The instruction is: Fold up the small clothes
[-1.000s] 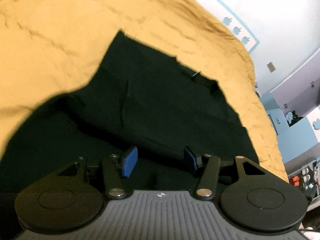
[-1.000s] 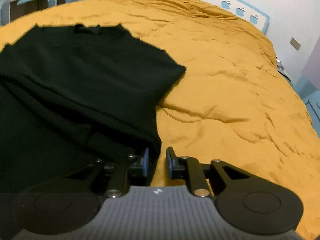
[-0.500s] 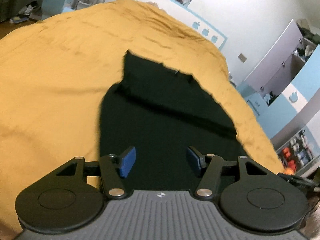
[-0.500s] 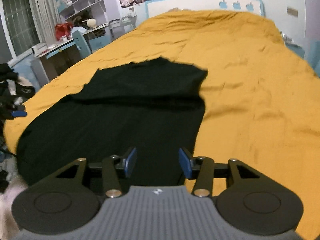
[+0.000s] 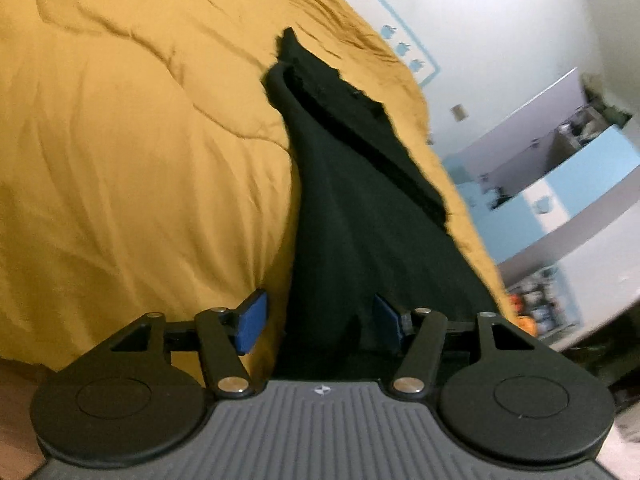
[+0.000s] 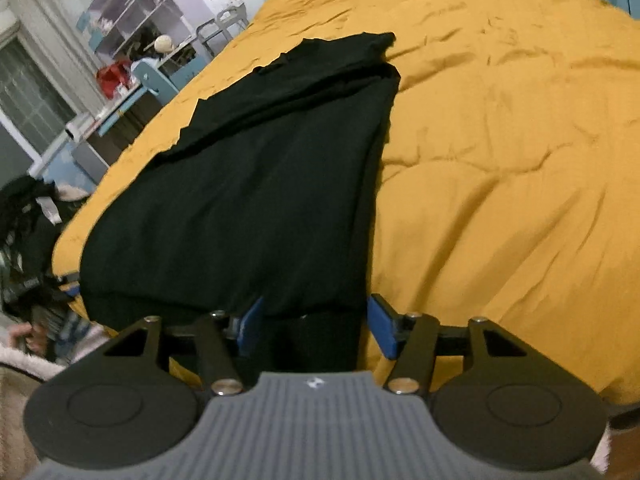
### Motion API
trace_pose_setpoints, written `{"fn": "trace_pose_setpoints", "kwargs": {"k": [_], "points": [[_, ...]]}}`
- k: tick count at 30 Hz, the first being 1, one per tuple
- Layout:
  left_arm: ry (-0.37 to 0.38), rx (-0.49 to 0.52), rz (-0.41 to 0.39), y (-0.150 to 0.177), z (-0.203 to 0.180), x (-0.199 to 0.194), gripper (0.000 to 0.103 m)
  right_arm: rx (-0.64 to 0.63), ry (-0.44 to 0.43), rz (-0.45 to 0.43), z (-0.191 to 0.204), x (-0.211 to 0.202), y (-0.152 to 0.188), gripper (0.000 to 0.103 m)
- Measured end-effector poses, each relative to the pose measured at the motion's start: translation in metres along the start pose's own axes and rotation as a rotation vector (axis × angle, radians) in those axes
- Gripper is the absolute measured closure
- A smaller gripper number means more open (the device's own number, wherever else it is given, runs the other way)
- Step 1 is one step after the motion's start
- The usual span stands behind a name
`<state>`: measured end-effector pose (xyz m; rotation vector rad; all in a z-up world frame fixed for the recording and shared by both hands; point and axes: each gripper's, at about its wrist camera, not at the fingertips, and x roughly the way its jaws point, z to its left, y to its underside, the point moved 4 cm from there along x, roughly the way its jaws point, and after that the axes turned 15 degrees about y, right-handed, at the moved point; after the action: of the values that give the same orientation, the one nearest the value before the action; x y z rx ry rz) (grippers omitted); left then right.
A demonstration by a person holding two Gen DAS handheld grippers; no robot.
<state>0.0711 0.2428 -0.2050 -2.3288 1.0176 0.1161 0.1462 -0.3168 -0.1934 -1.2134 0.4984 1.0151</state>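
- Both grippers had drawn back toward the near edge of the bed since a second before, when they sat low over the cloth; the right one had been nearly shut then.
- Bed (image 6: 500, 152): a mustard-yellow quilt, creased and puffy, filled most of both views.
- Room, right view: shelves (image 6: 132, 12) and a desk with a red bag (image 6: 114, 78) stood by a window at the left; posters hung on the far wall, too blurred to read.
- Room, left view: a pale wall, a blue strip with small apple shapes (image 5: 404, 46) beyond the bed, and blue-and-grey cupboards (image 5: 560, 168) at the right.
- No writing could be read; each gripper body bore only a small emblem.
- Shirt (image 6: 256, 184): black, folded lengthwise into a long strip, lying flat on the quilt with one layer lapped along its far end; its near end reached the bed edge under both grippers.
- Left gripper (image 5: 318, 322): jaws wide apart, the near edge of the shirt (image 5: 360, 208) between them, the pads not pressing it.
- Right gripper (image 6: 316, 328): jaws opening, already wide, cloth between them but not pinched.
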Motion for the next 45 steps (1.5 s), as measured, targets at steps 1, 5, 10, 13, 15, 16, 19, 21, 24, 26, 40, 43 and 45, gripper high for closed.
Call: {"fn": "trace_pose_setpoints", "kwargs": {"k": [1,5,10,13,15,16,19,21,24,26,40,43,45], "points": [[0.034,-0.012,0.007,0.003,0.002,-0.001,0.032,0.009,-0.007,-0.001,0.000,0.001,-0.001,0.045],[0.094,-0.005,0.071,0.012,0.001,0.010,0.026,0.033,-0.043,0.007,-0.002,0.006,-0.002,0.036],[0.071,-0.022,0.099,0.015,0.004,0.026,0.024,0.036,-0.030,0.050,-0.014,0.017,0.003,0.039],[0.081,-0.033,0.095,0.012,0.002,0.024,0.024,0.071,-0.042,0.027,-0.019,0.009,0.003,0.039],[0.091,-0.040,0.103,0.013,0.003,0.023,0.024,0.076,-0.049,0.021,-0.022,0.007,0.004,0.039],[0.093,-0.043,0.105,0.013,0.003,0.024,0.024,0.098,-0.078,0.048,-0.025,0.012,0.008,0.039],[0.077,-0.052,0.099,0.012,0.004,0.025,0.024,0.136,-0.117,0.065,-0.024,0.020,0.012,0.034],[0.070,-0.066,0.082,0.014,0.002,0.026,0.024,0.147,-0.135,0.062,-0.022,0.020,0.011,0.027],[0.047,-0.077,0.071,0.018,0.000,0.028,0.028,0.145,-0.152,0.068,-0.022,0.020,0.012,0.028],[-0.010,-0.075,0.068,0.021,-0.001,0.028,0.045,0.153,-0.146,0.077,-0.024,0.019,0.014,0.044],[0.081,-0.211,-0.042,0.012,-0.024,0.010,0.097,0.290,-0.292,0.015,-0.024,-0.009,-0.003,0.090],[0.112,-0.178,-0.118,-0.002,-0.037,0.012,0.097,0.362,-0.332,-0.059,-0.021,-0.013,-0.020,0.092],[0.154,-0.122,-0.172,-0.020,-0.051,0.015,0.097,0.375,-0.355,-0.109,-0.014,-0.018,-0.036,0.092]]}}
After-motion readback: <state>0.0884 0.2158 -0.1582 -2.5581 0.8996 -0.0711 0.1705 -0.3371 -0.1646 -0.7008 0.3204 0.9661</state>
